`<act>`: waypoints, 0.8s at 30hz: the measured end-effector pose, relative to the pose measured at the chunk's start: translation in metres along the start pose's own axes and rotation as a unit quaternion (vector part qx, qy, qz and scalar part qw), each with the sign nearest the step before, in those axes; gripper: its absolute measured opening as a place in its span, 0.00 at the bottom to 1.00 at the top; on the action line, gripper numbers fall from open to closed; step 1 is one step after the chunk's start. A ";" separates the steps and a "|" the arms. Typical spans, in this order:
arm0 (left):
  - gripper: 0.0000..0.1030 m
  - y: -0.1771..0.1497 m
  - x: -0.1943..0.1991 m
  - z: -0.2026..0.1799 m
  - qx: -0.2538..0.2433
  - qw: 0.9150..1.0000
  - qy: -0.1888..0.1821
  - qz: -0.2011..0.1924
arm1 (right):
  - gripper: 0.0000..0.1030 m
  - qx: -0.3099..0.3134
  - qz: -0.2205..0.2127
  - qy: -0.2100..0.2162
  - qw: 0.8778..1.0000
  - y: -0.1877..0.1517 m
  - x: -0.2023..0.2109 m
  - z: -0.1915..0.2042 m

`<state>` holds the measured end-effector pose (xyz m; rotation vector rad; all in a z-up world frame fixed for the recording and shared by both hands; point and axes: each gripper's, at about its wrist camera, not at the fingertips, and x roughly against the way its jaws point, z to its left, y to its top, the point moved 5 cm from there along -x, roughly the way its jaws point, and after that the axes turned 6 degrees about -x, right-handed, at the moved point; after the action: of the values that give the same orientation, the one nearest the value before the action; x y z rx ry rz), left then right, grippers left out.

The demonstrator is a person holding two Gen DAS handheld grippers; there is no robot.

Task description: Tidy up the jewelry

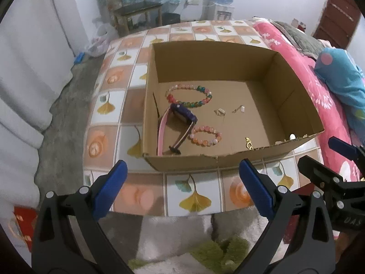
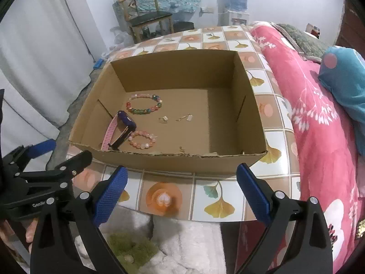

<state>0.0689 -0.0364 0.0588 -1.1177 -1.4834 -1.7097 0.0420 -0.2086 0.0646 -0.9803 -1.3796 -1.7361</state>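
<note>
An open brown cardboard box [image 1: 269,73] sits on the tile-patterned worktop [image 1: 194,194] — inside lie two beaded bracelets, one multicoloured [image 1: 189,96], one pink [image 1: 205,135], plus one pink-strapped purple watch [image 1: 182,113]. Left tool [image 1: 182,187] and right tool [image 2: 182,187] both hover near, spread and empty.

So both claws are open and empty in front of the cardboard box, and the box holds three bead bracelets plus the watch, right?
Not three: the left wrist view shows two bead bracelets in the cardboard box, a multicoloured bracelet and a pink bracelet, beside the watch. The left claw and right claw are open and empty.
</note>
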 end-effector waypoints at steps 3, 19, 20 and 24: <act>0.92 -0.003 0.001 0.003 0.011 1.000 -0.001 0.005 | 0.91 -0.004 0.003 0.007 1.000 -0.002 0.001 0.001; 0.92 -0.005 -0.010 0.008 0.031 0.999 -0.009 0.037 | 0.91 0.001 0.043 0.010 0.999 -0.001 -0.015 0.005; 0.92 -0.004 -0.010 0.008 0.031 0.999 -0.009 0.038 | 0.91 0.001 0.045 0.009 0.999 0.000 -0.016 0.005; 0.92 -0.002 -0.012 0.007 0.027 0.999 -0.007 0.041 | 0.91 0.002 0.050 0.010 0.999 0.001 -0.019 0.006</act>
<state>0.0742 -0.0297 0.0474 -1.1493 -1.4627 -1.5997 0.0521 -0.2015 0.0494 -1.0095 -1.2987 -1.6655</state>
